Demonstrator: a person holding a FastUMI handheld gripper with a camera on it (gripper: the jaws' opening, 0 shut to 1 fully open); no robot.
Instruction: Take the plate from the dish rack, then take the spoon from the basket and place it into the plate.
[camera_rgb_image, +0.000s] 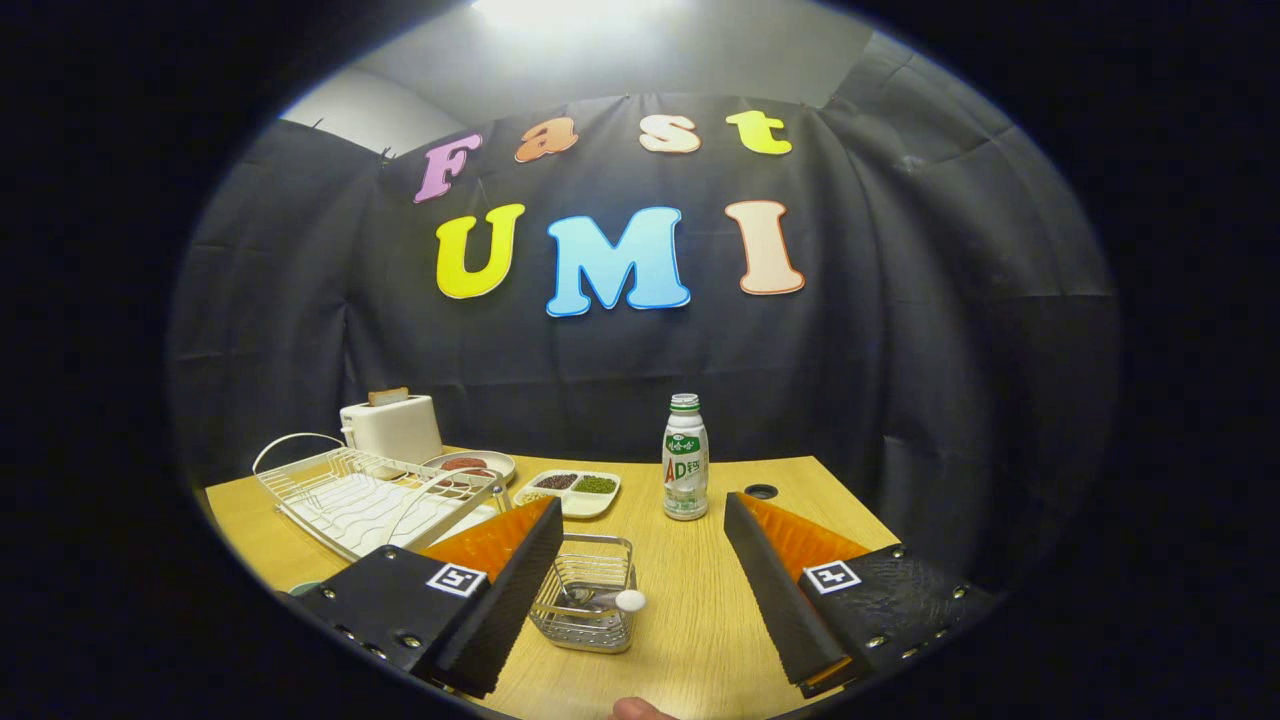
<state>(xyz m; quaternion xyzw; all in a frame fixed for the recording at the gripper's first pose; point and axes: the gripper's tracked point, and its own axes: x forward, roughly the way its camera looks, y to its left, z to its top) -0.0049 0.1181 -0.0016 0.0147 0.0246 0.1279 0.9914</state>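
Gripper (640, 590) spread wide above the wooden table (700, 620), fingers holding nothing. Wire basket (585, 592) sits between the fingers, close against the left one; white-handled spoon (612, 600) lies in it, handle end poking out over the basket's right rim. Dish rack (370, 495) stands beyond the left finger, which covers its near corner; plate not made out in it. Behind the rack: white toaster (392, 427), a dish of reddish food (470, 465). Divided tray (570, 492) and a green-labelled bottle (685, 458) stand ahead, well apart from the basket.
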